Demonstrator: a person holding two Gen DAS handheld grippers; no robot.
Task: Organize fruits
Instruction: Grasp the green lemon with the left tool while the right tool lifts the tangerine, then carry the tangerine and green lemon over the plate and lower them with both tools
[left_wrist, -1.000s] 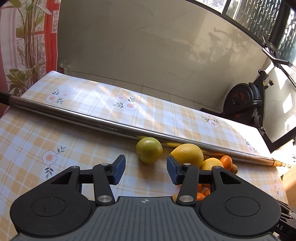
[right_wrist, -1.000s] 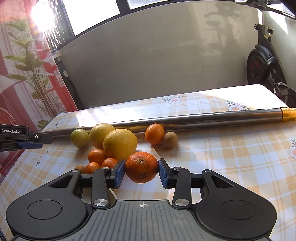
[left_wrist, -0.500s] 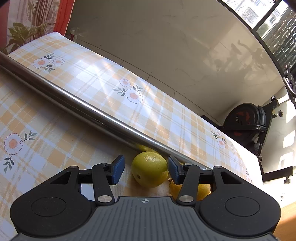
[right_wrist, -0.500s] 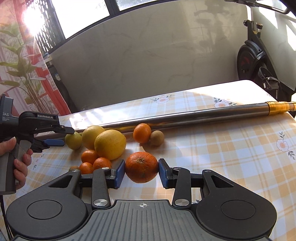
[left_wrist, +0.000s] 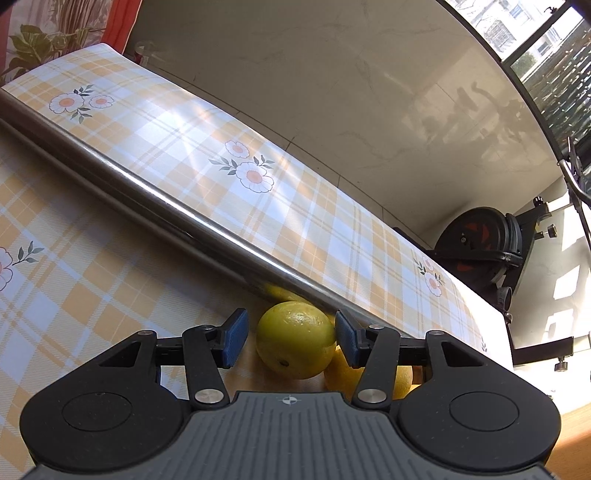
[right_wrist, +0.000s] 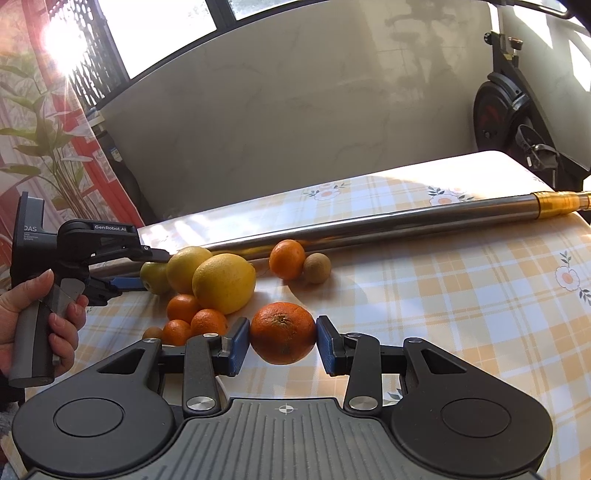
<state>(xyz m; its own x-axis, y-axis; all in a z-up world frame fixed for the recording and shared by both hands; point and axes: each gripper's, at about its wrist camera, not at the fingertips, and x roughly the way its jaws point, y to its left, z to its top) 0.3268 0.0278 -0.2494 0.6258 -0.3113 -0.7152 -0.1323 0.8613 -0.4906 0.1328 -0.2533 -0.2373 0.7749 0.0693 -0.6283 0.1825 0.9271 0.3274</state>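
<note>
In the left wrist view, a yellow-green citrus (left_wrist: 295, 339) lies between the pads of my left gripper (left_wrist: 290, 338). The right pad touches it and the left pad stands a little off, so the gripper is open. My right gripper (right_wrist: 282, 341) is shut on a large orange (right_wrist: 282, 332), held just above the checked tablecloth (right_wrist: 461, 295). In the right wrist view, two big lemons (right_wrist: 223, 282), small tangerines (right_wrist: 195, 319), another orange (right_wrist: 287, 258) and a kiwi (right_wrist: 316, 267) lie clustered. The left gripper (right_wrist: 127, 269) reaches in from the left around the green citrus (right_wrist: 155, 277).
A long steel pole (right_wrist: 388, 225) lies across the table behind the fruit; it also shows in the left wrist view (left_wrist: 166, 206). An exercise bike (right_wrist: 517, 122) stands beyond the table's far right corner. A marble wall runs behind.
My left gripper has moved forward around the yellow-green citrus, which now sits between its pads. My right gripper has kept its hold on the large orange and drawn back slightly.
</note>
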